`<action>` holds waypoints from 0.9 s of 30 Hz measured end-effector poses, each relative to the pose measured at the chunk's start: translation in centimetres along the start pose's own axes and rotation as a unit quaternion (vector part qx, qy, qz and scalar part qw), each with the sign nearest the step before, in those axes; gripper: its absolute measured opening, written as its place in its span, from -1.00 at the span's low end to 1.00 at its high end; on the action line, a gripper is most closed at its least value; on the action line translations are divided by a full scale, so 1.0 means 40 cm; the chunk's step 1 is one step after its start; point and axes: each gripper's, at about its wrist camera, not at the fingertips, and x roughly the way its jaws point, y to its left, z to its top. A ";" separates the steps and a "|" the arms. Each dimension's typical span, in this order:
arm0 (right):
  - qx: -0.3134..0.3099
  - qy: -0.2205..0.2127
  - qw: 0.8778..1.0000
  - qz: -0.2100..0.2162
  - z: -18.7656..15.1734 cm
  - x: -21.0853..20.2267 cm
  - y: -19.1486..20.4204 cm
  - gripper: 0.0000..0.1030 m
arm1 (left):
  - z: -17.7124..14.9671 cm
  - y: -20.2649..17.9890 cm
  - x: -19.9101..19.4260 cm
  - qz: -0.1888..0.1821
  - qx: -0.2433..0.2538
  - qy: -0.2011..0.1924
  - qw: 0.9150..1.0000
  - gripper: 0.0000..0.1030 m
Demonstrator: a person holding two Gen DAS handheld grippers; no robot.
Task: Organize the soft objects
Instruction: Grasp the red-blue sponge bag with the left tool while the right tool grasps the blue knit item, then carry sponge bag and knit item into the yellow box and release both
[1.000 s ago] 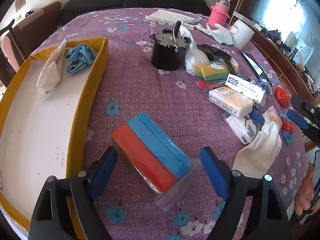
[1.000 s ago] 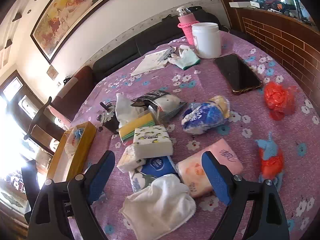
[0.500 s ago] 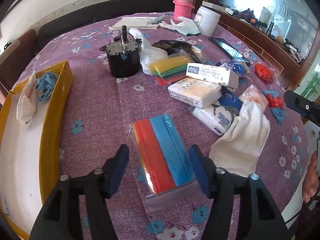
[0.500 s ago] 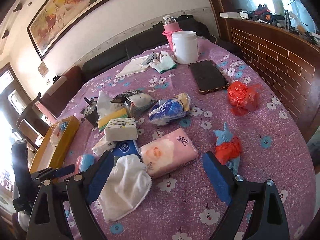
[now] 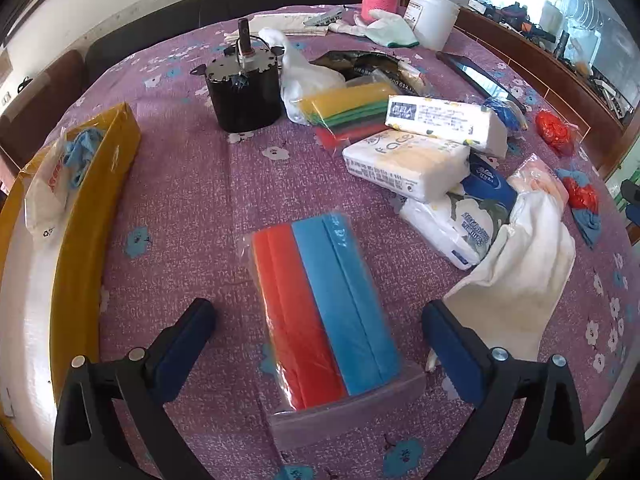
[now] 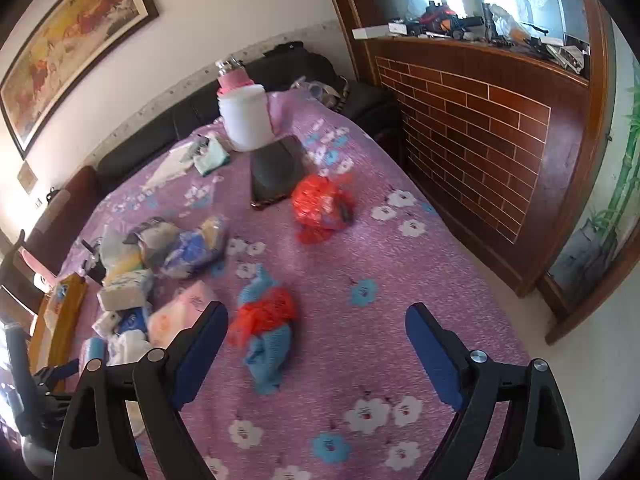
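Note:
A clear bag of red and blue sponge cloths (image 5: 324, 312) lies on the purple flowered tablecloth (image 5: 192, 184). My left gripper (image 5: 318, 344) is open with its fingers either side of the bag's near end, not touching it. The yellow box (image 5: 80, 216) on the left holds a blue cloth (image 5: 80, 148) and a white bag. My right gripper (image 6: 316, 354) is open and empty above a red and blue cloth bundle (image 6: 266, 328), which sits left of centre between the fingers.
Tissue packs (image 5: 408, 160), a white cloth (image 5: 520, 264), a yellow-green cloth bag (image 5: 348, 108), a black motor (image 5: 244, 92), a phone (image 6: 276, 172), a white jar (image 6: 246, 118) and a red bag (image 6: 320, 204) crowd the table. The table's right edge drops to the floor.
My left gripper opened wider and moved closer around the sponge bag. My right gripper swung right, from over the white cloth and pink pack to over the red and blue bundle.

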 end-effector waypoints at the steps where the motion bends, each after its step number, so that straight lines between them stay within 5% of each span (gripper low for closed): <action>1: -0.006 0.004 1.000 0.000 0.002 0.006 0.007 0.80 | -0.002 0.000 0.000 0.001 0.000 -0.002 1.000 1.00; 10: -0.084 0.017 0.996 -0.023 -0.014 0.067 0.133 0.80 | -0.022 0.003 -0.014 0.003 -0.012 -0.015 1.000 0.96; 12: -0.097 0.018 0.995 -0.032 -0.020 0.080 0.148 0.80 | -0.033 0.010 -0.035 0.005 -0.019 -0.035 0.999 0.31; 14: -0.110 0.022 0.993 -0.046 -0.023 0.096 0.159 0.78 | -0.041 0.015 -0.051 -0.006 -0.012 -0.046 0.999 -0.08; 17: -0.123 0.037 0.990 -0.061 -0.027 0.124 0.167 0.43 | -0.047 0.036 -0.064 -0.039 -0.027 -0.046 0.998 -0.10; 19: -0.123 0.053 0.989 -0.065 -0.029 0.140 0.167 -0.38 | -0.051 0.051 -0.077 -0.059 -0.041 -0.050 0.996 -0.11; 27: -0.125 0.019 0.990 -0.066 -0.024 0.057 0.194 -0.39 | -0.072 0.158 -0.202 -0.104 -0.097 -0.098 0.985 -0.11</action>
